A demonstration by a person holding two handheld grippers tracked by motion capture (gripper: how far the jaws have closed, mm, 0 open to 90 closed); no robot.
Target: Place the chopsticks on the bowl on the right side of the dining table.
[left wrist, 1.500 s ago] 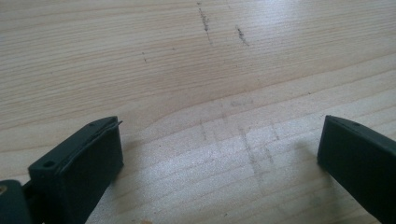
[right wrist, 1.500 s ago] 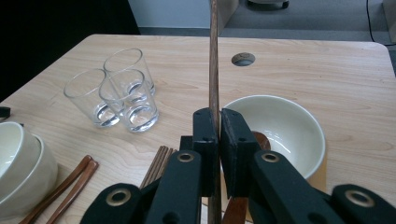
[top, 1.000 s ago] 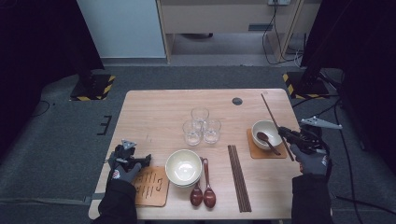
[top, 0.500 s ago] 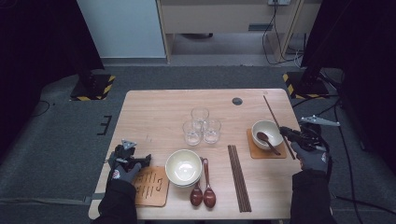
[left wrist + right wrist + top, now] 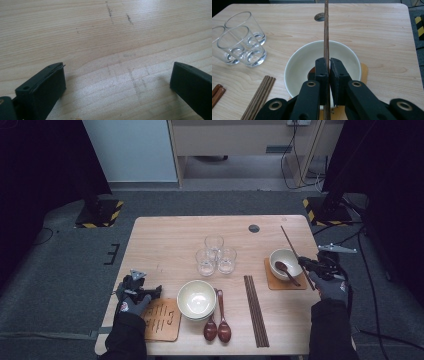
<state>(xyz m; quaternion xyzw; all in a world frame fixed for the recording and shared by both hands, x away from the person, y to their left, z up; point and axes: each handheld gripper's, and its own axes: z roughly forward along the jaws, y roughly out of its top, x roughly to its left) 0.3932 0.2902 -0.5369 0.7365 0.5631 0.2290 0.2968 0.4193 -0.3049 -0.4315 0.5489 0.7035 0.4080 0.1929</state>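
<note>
Lowered right claw (image 5: 326,65) (clamped) grips chopstick (image 5: 326,30) over bowl (image 5: 299,62).

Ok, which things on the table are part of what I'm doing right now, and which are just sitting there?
In hand:
- right gripper, shut on the chopstick
- small bowl on its coaster, just below the grip

Lying about:
- three glasses
- bundle of chopsticks
- large bowl
- two spoons
- left gripper, open

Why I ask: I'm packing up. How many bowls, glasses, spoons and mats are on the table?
Bowls: 2
Glasses: 3
Spoons: 3, one of them lying in the right-hand bowl
Mats: 2
Total: 10
</note>
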